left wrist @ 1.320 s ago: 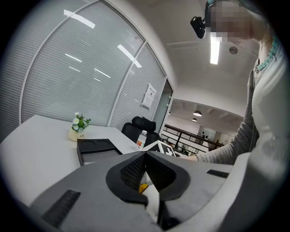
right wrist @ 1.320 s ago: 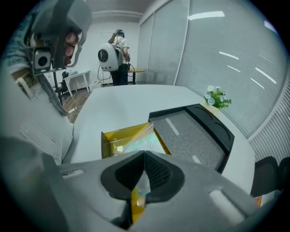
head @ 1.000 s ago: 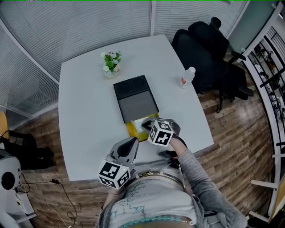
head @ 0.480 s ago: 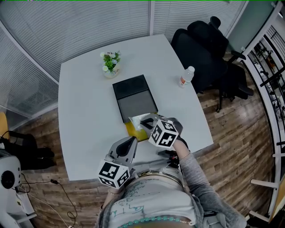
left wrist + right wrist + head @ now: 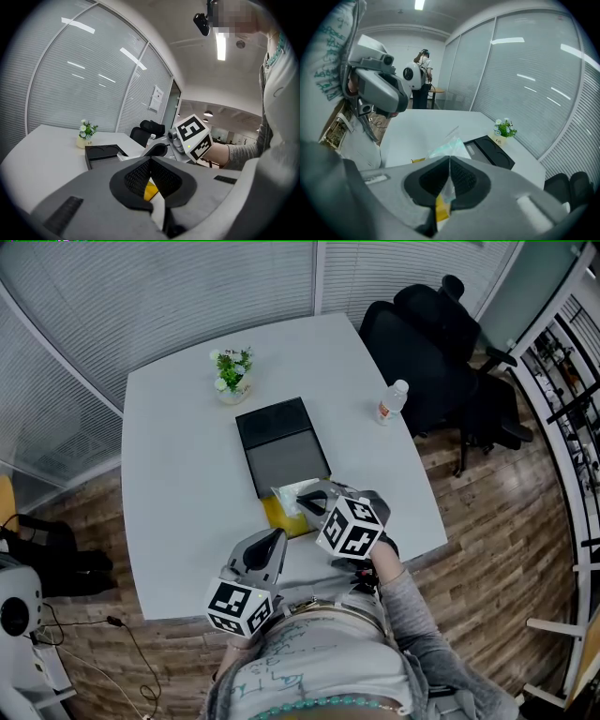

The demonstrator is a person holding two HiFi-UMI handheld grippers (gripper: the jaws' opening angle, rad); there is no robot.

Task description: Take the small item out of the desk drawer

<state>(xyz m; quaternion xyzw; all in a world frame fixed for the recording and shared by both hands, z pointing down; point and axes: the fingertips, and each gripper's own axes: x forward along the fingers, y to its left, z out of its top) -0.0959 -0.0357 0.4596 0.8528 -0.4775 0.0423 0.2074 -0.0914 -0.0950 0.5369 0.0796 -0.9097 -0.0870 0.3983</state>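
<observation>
A black desk organiser (image 5: 281, 446) lies on the white table (image 5: 178, 484), its yellow drawer (image 5: 277, 514) pulled out toward me. My right gripper (image 5: 307, 501) hangs over that drawer, shut on a clear plastic packet (image 5: 289, 493) with pale green contents. In the right gripper view the packet (image 5: 449, 149) sticks out past the closed jaws of the gripper (image 5: 449, 161). My left gripper (image 5: 277, 538) rests near the table's front edge, just this side of the drawer. Its jaws (image 5: 150, 159) meet with nothing between them; the right gripper's marker cube (image 5: 193, 138) shows beyond.
A small potted plant (image 5: 232, 374) stands behind the organiser. A water bottle (image 5: 394, 401) sits near the table's right edge, next to a black office chair (image 5: 441, 343). A person (image 5: 423, 77) stands far off in the right gripper view.
My right gripper has risen with the packet, lifting it up off the yellow drawer, and its marker cube has drifted toward me. The left gripper has stayed put.
</observation>
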